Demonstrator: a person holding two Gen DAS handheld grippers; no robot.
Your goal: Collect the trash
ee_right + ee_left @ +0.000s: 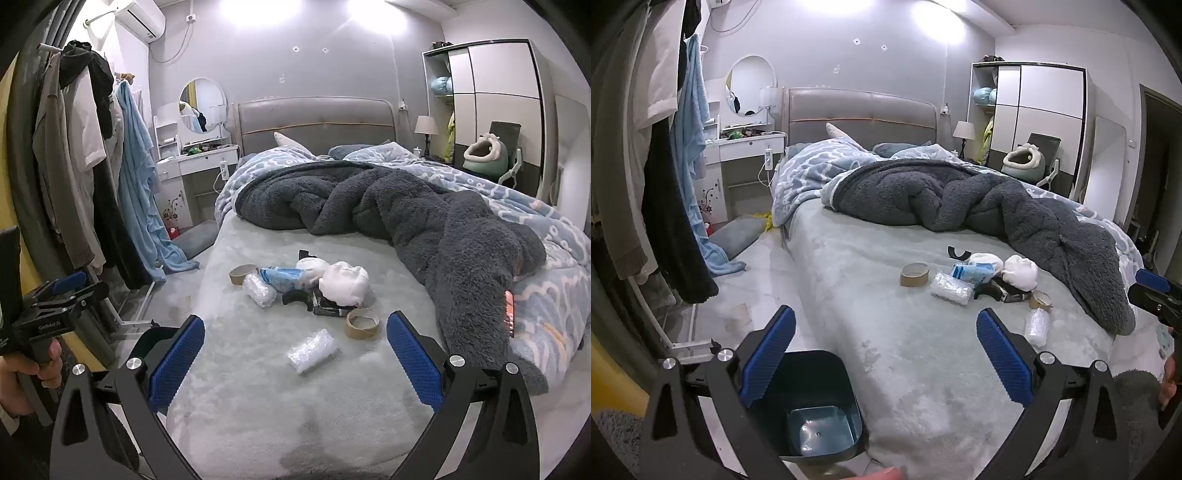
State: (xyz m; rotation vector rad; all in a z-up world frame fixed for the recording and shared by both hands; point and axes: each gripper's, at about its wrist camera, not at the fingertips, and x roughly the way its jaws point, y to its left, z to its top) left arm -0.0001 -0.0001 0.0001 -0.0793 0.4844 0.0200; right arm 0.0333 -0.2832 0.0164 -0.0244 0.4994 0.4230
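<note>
Trash lies in a loose pile on the bed's grey sheet (258, 387): a bubble-wrap roll (313, 350), a cardboard tape roll (362, 323), a second tape roll (242, 274), another bubble-wrap piece (259, 290), a blue-white packet (282, 277), a white crumpled wad (345, 284) and a black box (328, 308). My right gripper (295, 354) hangs open just short of the nearest bubble wrap, holding nothing. My left gripper (886, 354) is open over the bed's corner, above a dark blue bin (812, 406) on the floor. The pile (975, 273) sits farther off to its right.
A dark fluffy blanket (443, 229) and blue patterned duvet (554, 288) cover the bed's far and right side. Clothes hang on a rack (92, 166) to the left. A dressing table (746, 147) and wardrobe (1041, 118) stand by the back wall. A hand (37, 365) holds the left gripper's handle.
</note>
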